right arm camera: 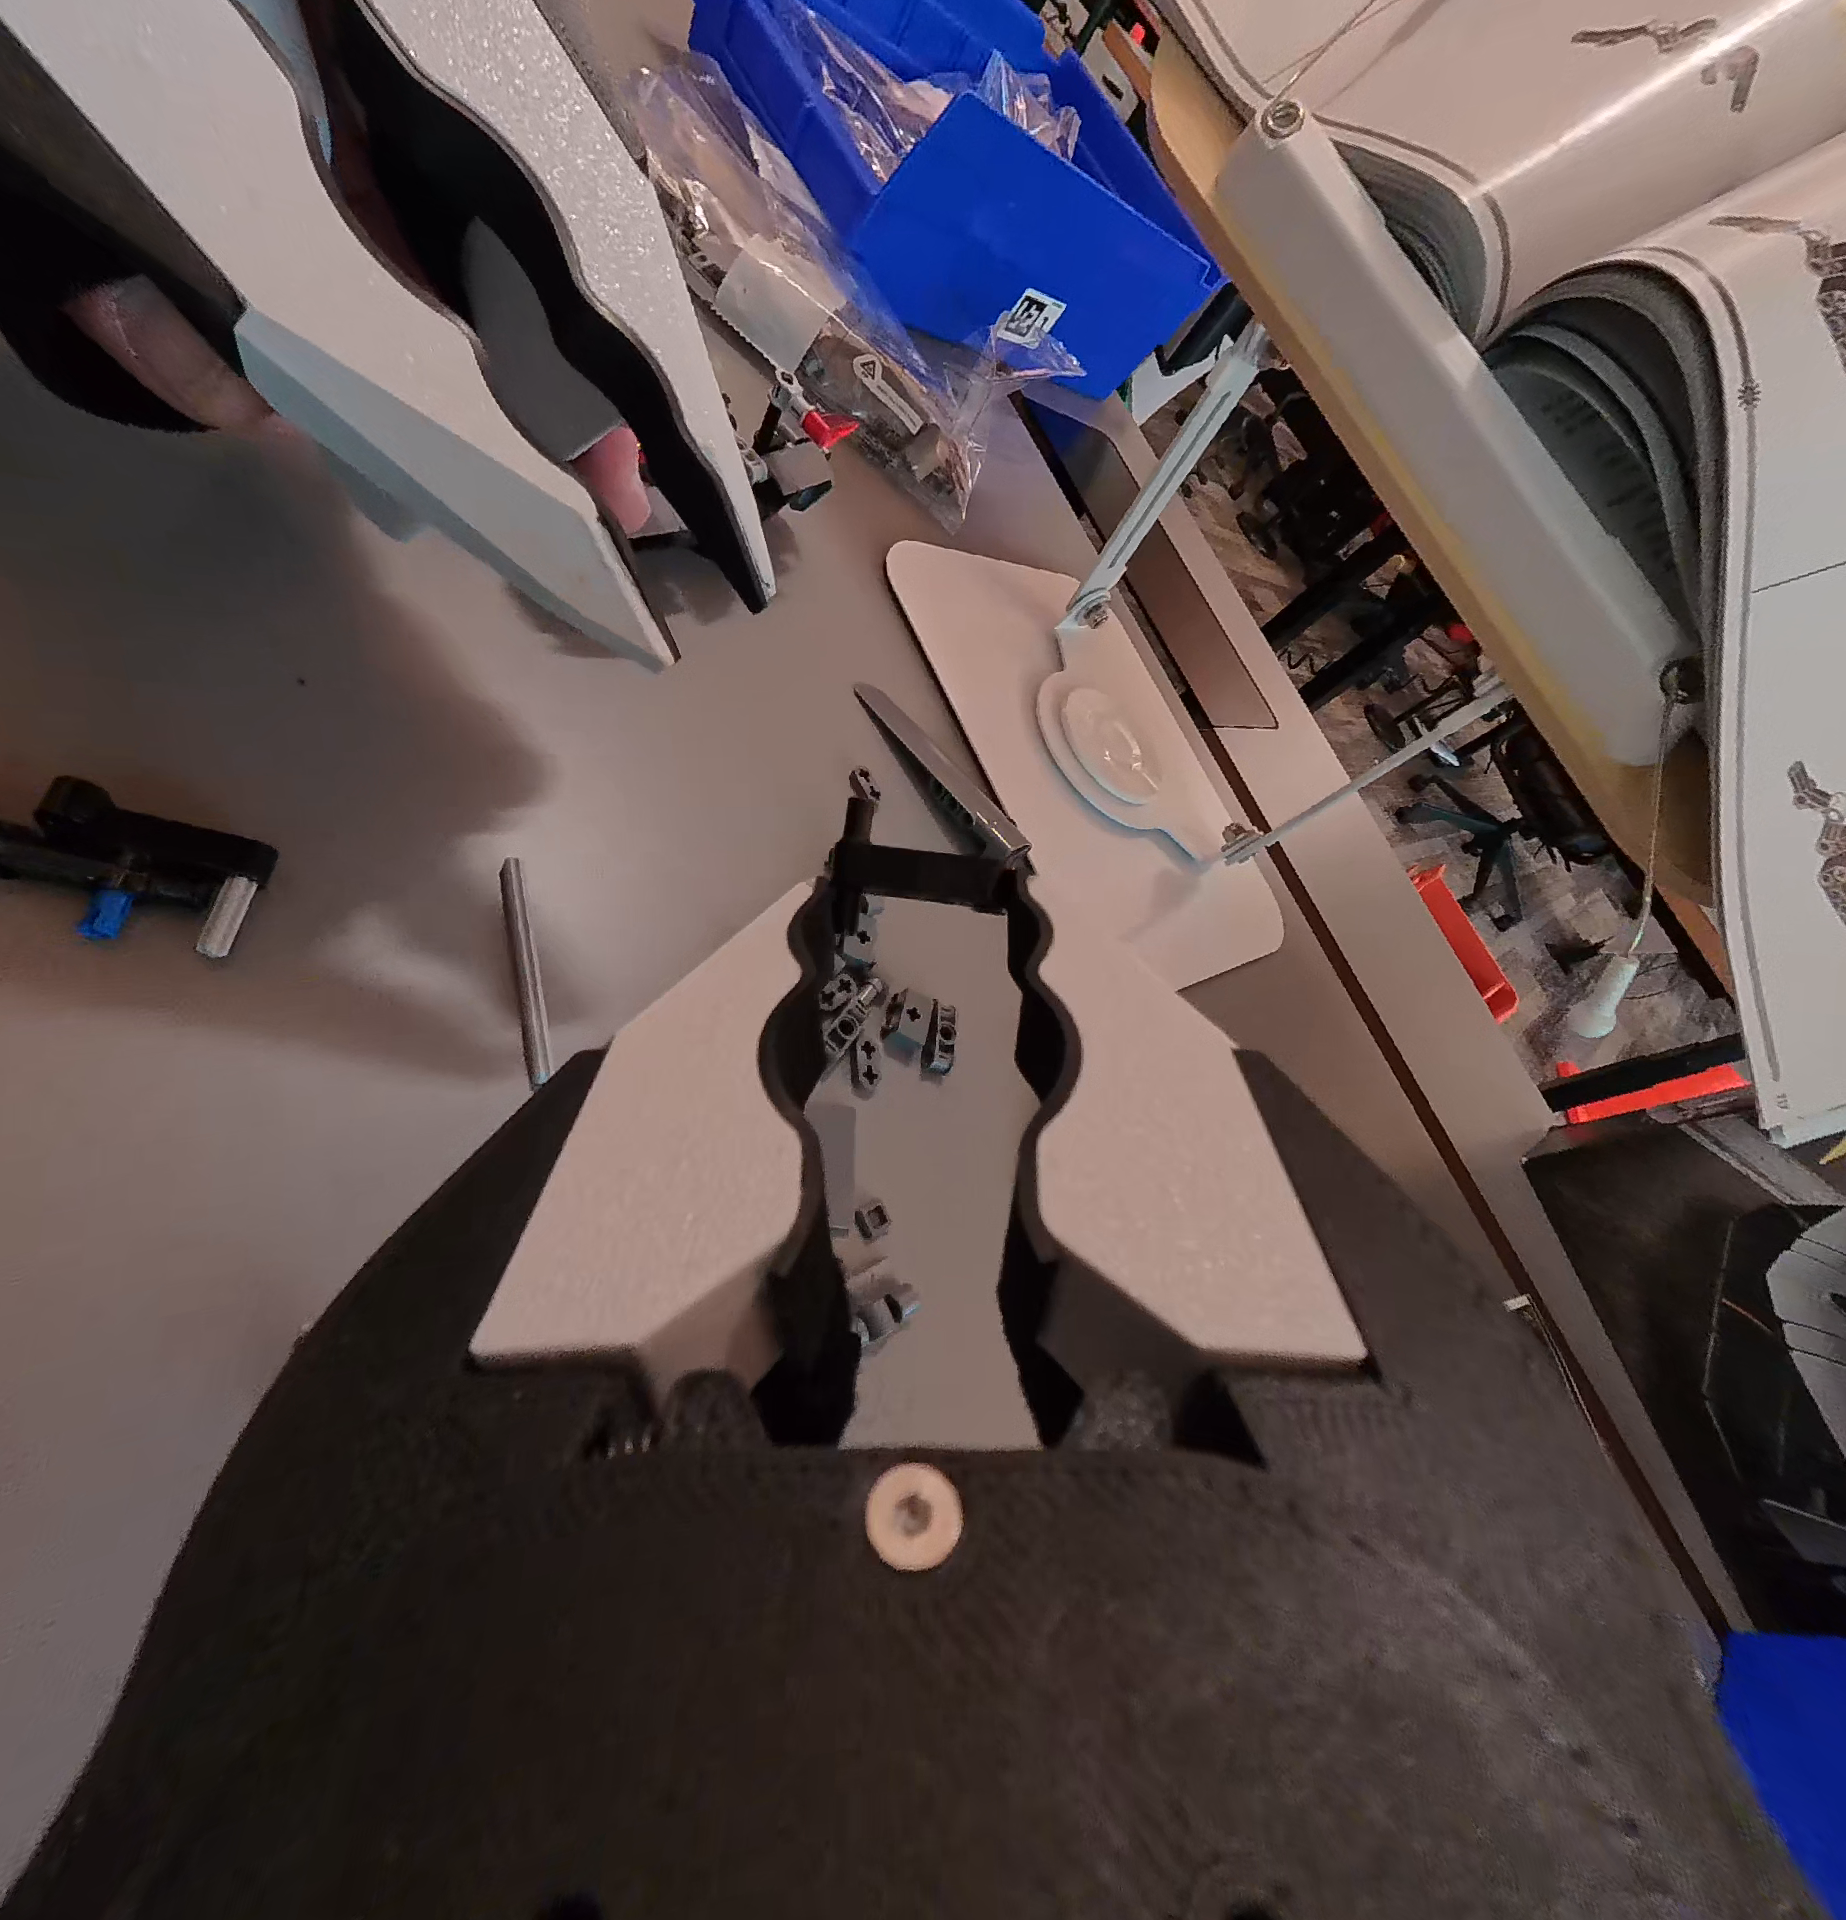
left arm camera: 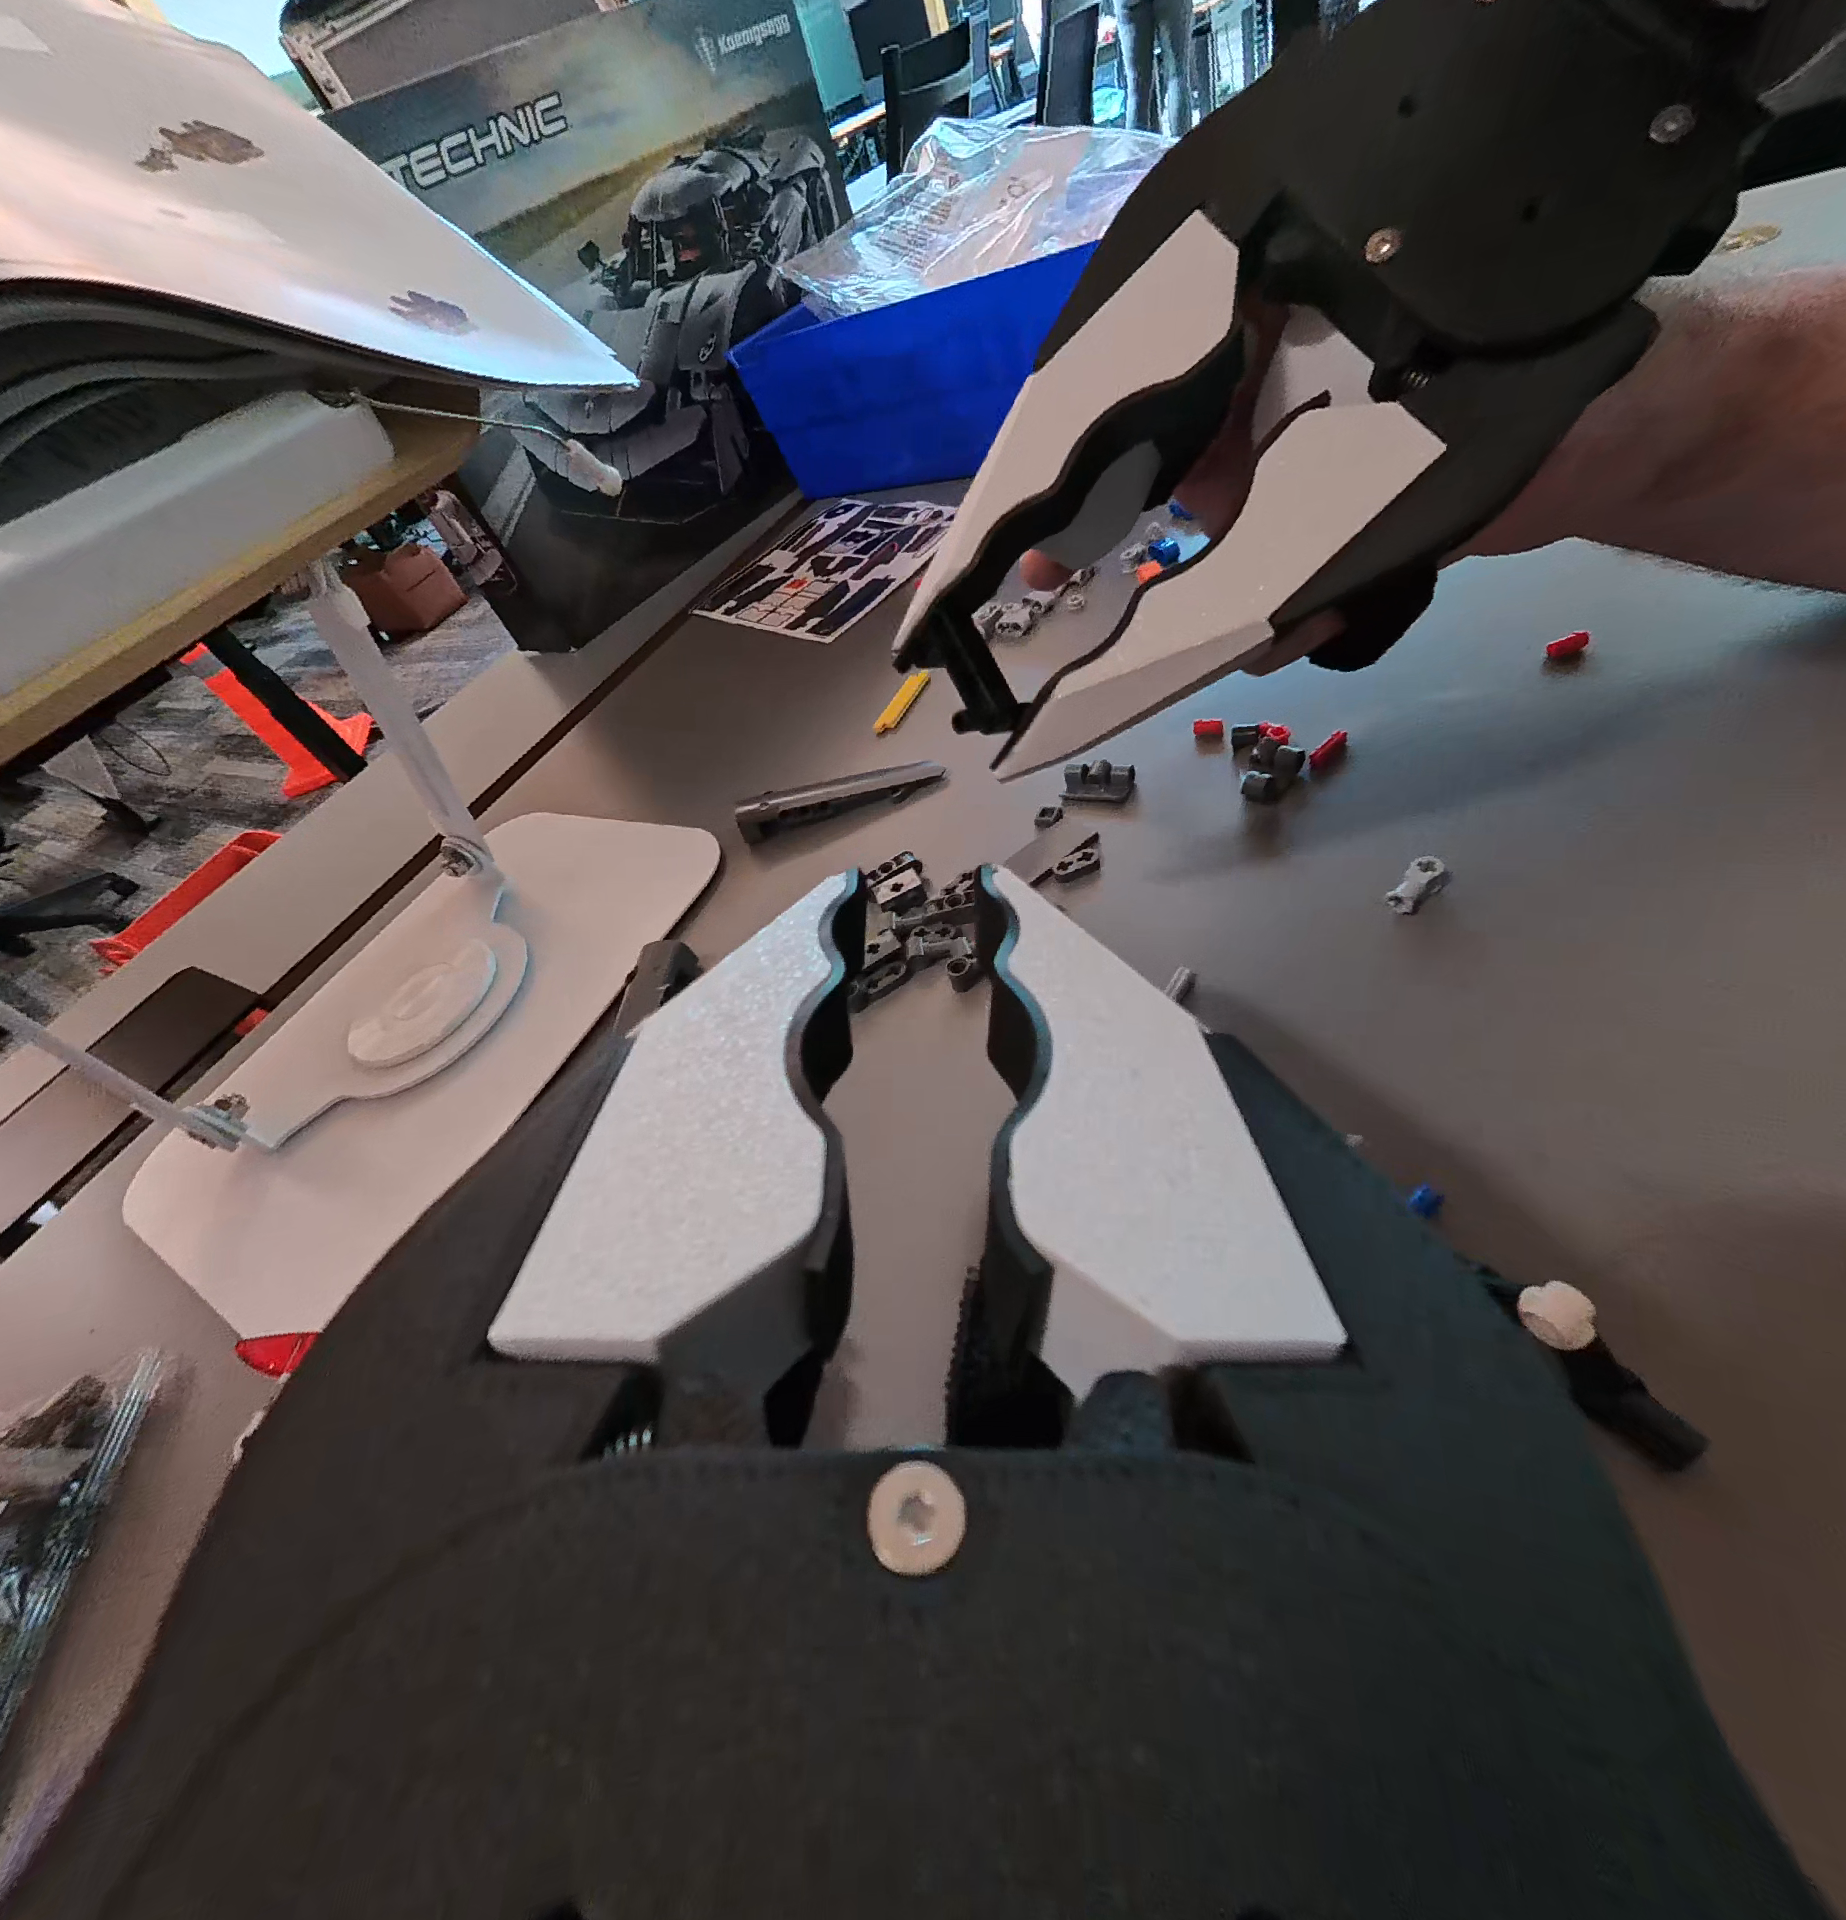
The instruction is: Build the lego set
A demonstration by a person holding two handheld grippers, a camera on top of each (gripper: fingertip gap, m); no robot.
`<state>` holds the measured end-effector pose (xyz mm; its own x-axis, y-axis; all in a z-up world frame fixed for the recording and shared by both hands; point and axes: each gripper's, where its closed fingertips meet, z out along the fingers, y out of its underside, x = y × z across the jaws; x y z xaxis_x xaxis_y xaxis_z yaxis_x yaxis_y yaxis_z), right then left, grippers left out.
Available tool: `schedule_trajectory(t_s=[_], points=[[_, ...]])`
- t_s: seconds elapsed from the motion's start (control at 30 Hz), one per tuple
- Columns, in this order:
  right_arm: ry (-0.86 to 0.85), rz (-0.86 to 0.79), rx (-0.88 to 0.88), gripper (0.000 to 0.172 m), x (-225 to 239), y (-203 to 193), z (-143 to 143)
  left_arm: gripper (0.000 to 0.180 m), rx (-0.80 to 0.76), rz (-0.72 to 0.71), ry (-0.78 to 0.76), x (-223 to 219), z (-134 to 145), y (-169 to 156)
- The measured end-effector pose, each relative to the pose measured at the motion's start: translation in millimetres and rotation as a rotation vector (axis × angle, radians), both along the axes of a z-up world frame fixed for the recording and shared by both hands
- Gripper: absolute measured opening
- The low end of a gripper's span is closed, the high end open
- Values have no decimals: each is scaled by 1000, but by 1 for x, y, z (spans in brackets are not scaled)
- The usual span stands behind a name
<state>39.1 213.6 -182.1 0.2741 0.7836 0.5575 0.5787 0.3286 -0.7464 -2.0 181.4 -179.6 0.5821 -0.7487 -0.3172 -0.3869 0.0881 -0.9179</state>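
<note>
Left gripper (left arm camera: 917, 883) black body and white fingers fill the lower half of the left wrist view, jaws narrowly parted over a heap of dark grey connector pieces (left arm camera: 914, 930) on the grey table (left arm camera: 1470, 1091). Pieces sit between the tips; cannot tell if the pads actually press on any, no clear grip.

Right gripper (left arm camera: 976, 691) comes in from 1 o'clock in the left wrist view, held by a hand (left arm camera: 1729, 416). Its fingers are closed on a black beam piece (right arm camera: 924, 871) that spans tip to tip; both pads are on its ends, and a thin black stem with a cross-hole end sticks out at 12 o'clock past the left tip. It is held off the table, above the grey heap.

Around, in the left wrist view: dark grey tapered panel (left arm camera: 836, 798) at 11 o'clock of the left tips, yellow axle (left arm camera: 901, 701) beyond it, grey clip part (left arm camera: 1101, 781) at 1 o'clock, red and dark pins cluster (left arm camera: 1272, 753) at 2 o'clock, light grey connector (left arm camera: 1418, 885) at 3 o'clock. White stand base (left arm camera: 586, 883) at 9 o'clock, an open instruction booklet (left arm camera: 223, 208) propped above it. Blue bin (left arm camera: 898, 384) with plastic bags at 12 o'clock, sticker sheet (left arm camera: 836, 566) in front of it. A grey axle rod (right arm camera: 519, 966) lies at 9 o'clock of the right gripper.
</note>
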Motion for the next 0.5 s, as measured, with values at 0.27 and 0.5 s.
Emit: schedule_trajectory(t_s=[0.27, 0.5], points=[[-34, 18, 2, 31, -3, -3, -6, 20, 25, -5, 13, -1, 1, -4], [-37, 26, -10, 30, -4, -4, -7, 21, 17, 3, -4, -10, 5, -4]])
